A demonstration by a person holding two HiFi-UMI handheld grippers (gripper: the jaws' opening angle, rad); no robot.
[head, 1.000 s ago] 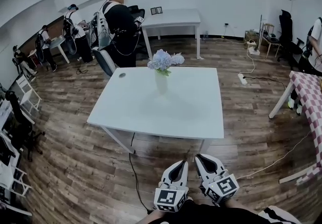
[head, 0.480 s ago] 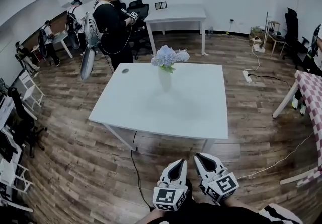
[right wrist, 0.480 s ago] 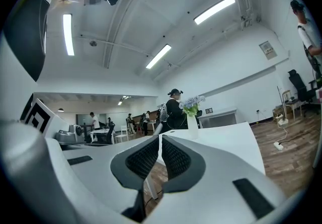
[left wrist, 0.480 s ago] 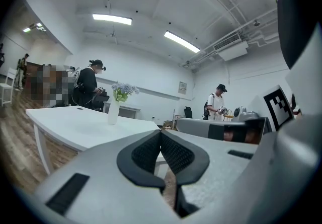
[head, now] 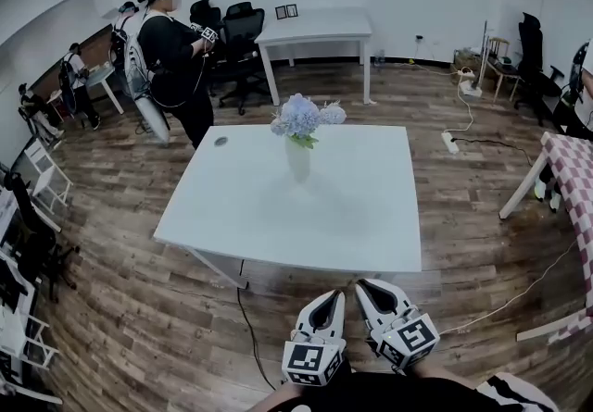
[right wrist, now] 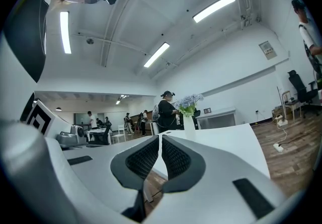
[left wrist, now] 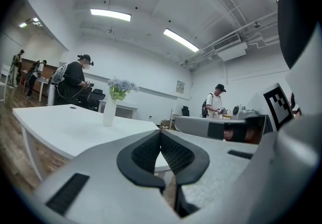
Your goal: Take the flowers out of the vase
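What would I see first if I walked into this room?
The pale blue flowers in a white vase, standing toward the far edge of the big white table. Next come the left gripper and right gripper, both shut, low in front and short of the table. A person in black stands beyond its far left corner.

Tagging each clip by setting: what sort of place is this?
Likely an open office or lab workspace: white tables, black office chairs, and a person wearing a backpack rig, with others at desks behind.
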